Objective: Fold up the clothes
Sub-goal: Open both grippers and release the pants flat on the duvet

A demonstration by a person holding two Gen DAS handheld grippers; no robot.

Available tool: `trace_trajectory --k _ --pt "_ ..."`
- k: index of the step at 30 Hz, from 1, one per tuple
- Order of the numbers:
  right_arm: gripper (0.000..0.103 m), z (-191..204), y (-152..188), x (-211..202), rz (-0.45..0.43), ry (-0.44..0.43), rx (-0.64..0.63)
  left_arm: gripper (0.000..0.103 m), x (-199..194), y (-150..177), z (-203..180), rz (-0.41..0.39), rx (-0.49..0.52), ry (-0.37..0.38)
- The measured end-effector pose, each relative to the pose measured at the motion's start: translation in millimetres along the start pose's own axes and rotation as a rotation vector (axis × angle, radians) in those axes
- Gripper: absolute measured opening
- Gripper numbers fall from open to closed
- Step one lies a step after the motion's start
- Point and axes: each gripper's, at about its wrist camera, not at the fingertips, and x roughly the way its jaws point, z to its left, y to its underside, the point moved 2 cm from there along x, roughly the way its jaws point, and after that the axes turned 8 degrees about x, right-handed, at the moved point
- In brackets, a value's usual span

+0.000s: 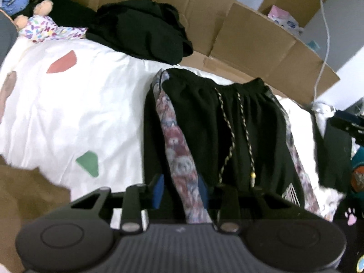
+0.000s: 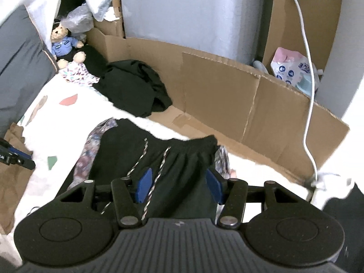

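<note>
Black shorts [image 1: 204,125] with patterned side stripes and two braided drawstrings lie flat on a white bedsheet [image 1: 68,104], waistband toward the cardboard wall. My left gripper [image 1: 181,191] is open at the near left side of the shorts, and the left patterned stripe [image 1: 179,159] runs between its blue pads. In the right wrist view my right gripper [image 2: 178,185] stands wide open over the black shorts [image 2: 182,159], just below the waistband, with one drawstring [image 2: 159,173] crossing between its fingers. The left gripper [image 2: 16,157] shows at the far left edge there.
A crumpled black garment [image 1: 141,27] lies at the back of the bed. A teddy bear [image 2: 62,41] and a floral cloth [image 2: 77,71] sit in the far left corner. Cardboard sheets [image 2: 227,95] wall the far side. A white cable [image 2: 307,91] hangs at the right.
</note>
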Motion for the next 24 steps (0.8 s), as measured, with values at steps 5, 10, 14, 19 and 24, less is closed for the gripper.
trace_trajectory --k 5,10,14,19,24 --pt "0.058 2.3 23.1 -14.5 0.013 -0.012 0.034 0.035 -33.9 20.3 -5.0 0.003 0.029 -0.019" --pt "0.058 4.6 46.2 -29.1 0.025 -0.024 0.067 0.035 -48.0 35.2 -12.7 -0.012 0.017 -0.002" --pt "0.058 6.5 64.7 -40.7 0.035 -0.034 0.094 0.035 -43.5 57.6 -22.8 -0.006 0.0 0.013" --pt "0.058 8.8 87.8 -55.3 0.048 -0.046 0.128 0.035 -41.1 86.9 -32.1 0.005 -0.028 0.036" --pt "0.058 12.6 108.9 -56.2 0.072 -0.087 0.169 0.035 -31.1 107.9 -41.7 0.027 -0.032 0.045"
